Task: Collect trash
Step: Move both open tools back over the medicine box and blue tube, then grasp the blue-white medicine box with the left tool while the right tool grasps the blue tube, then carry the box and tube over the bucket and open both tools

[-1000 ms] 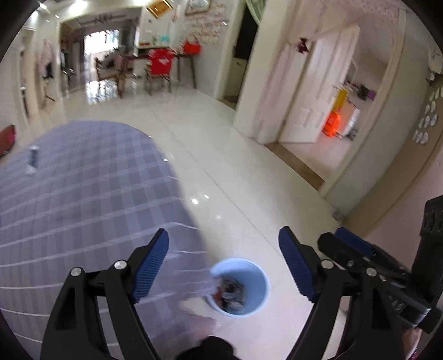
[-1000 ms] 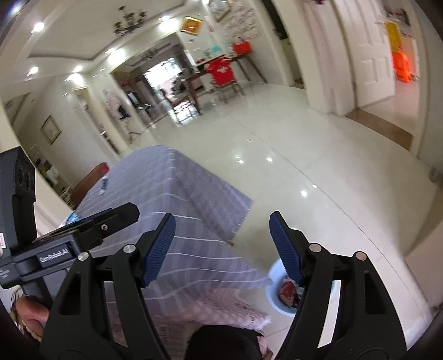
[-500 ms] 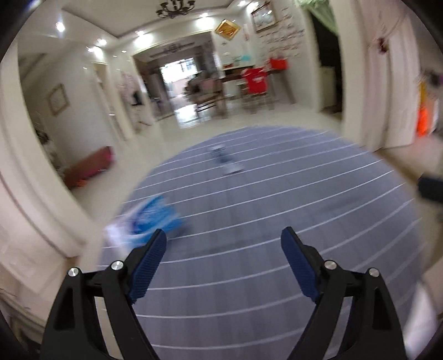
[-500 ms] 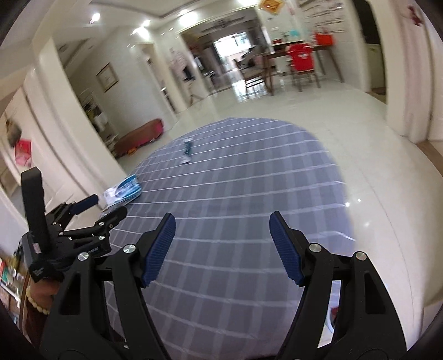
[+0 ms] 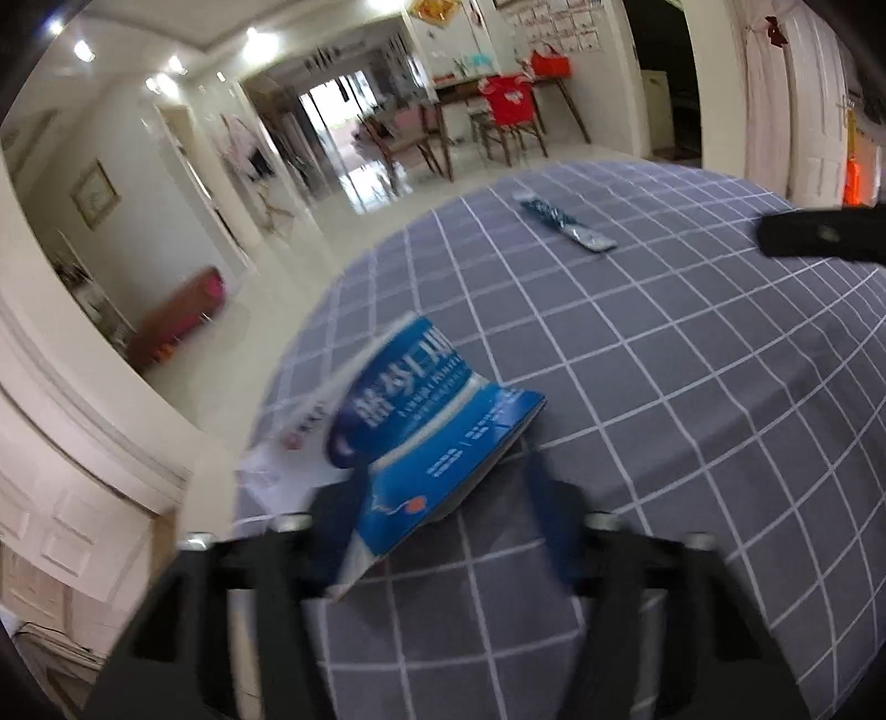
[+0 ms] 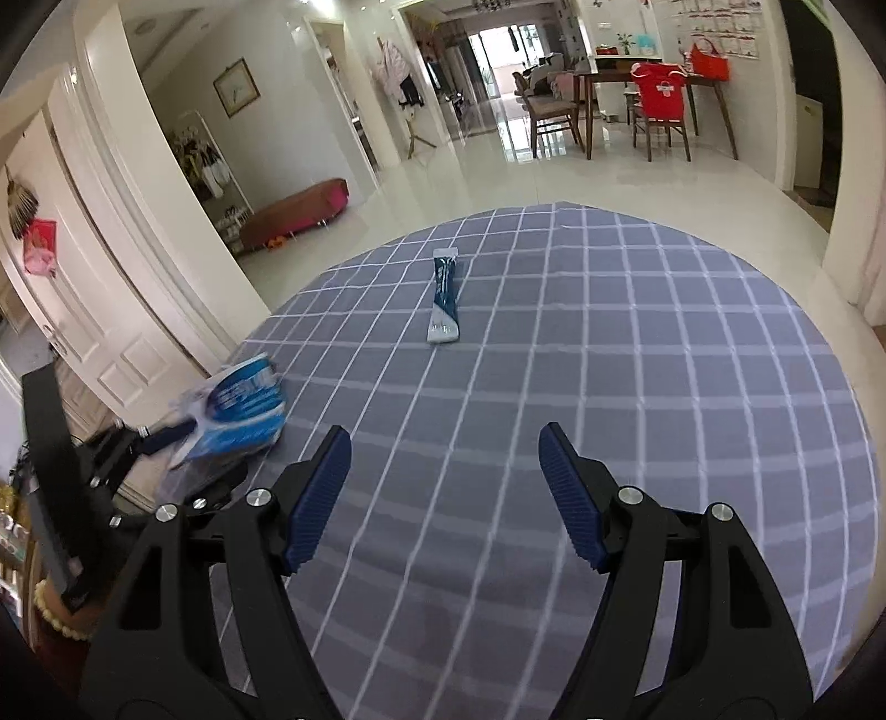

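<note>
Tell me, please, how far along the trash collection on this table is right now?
Partway. In hand: the left hand-held gripper straddles the blue-and-white carton, though blur hides whether it grips. Left: the slim blue wrapper lies untouched farther out on the checked tablecloth. The right hand-held gripper is open and empty.

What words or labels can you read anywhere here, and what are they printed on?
Blue carton: large white Chinese characters and smaller lines, too blurred to read.
Its white flap: a red mark, unreadable.
Slim blue wrapper: print too small.
Wall sheets behind the dining table: too small.
Nothing legible.
</note>
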Motion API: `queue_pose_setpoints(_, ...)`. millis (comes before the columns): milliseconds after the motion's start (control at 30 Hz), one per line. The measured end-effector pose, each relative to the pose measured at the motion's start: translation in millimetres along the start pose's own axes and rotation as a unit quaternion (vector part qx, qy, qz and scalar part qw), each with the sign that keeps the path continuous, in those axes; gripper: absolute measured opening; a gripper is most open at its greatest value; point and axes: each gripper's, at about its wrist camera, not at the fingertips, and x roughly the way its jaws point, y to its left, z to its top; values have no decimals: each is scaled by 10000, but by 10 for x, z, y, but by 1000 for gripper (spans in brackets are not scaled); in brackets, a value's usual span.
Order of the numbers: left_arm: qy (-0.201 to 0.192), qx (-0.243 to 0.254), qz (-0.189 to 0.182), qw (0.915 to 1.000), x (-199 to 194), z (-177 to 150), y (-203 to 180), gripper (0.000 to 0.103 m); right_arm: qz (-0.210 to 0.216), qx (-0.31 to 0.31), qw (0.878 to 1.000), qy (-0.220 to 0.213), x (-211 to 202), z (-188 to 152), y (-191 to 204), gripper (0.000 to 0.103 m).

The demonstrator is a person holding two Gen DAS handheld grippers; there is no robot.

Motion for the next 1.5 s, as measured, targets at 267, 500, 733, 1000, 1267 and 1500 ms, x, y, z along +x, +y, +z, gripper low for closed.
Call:
queue_pose_setpoints(267,-351,-825,-165,9958,114,322,225,10,-193,-112,9993,294,889,523,89,70)
queue_pose_setpoints(500,-547,-1704,108,9838,97,572,429,7,-673,-556,9948,530,1430,770,273,61)
queue_pose_setpoints(733,-689,-1925,260,9785,-129,622,368,6,-724,-907,9911,649,1353,694,228,10)
queue_pose_setpoints(1000,-956,-1794,204,9789,-616,682,63,6,-49,-497,9984,277,406,389,-33,9)
queue_pose_setpoints(1267,-1372,-1279,-151,9821,-1338,800,-881,6,228,-3,9986,-483,-1041,-127,-575,9)
queue_pose_setpoints(1500,-1604,-627,-828,9816,-1768,843,-2085,6,-72,639,9929,-1003,-2212,-854,-1404,9)
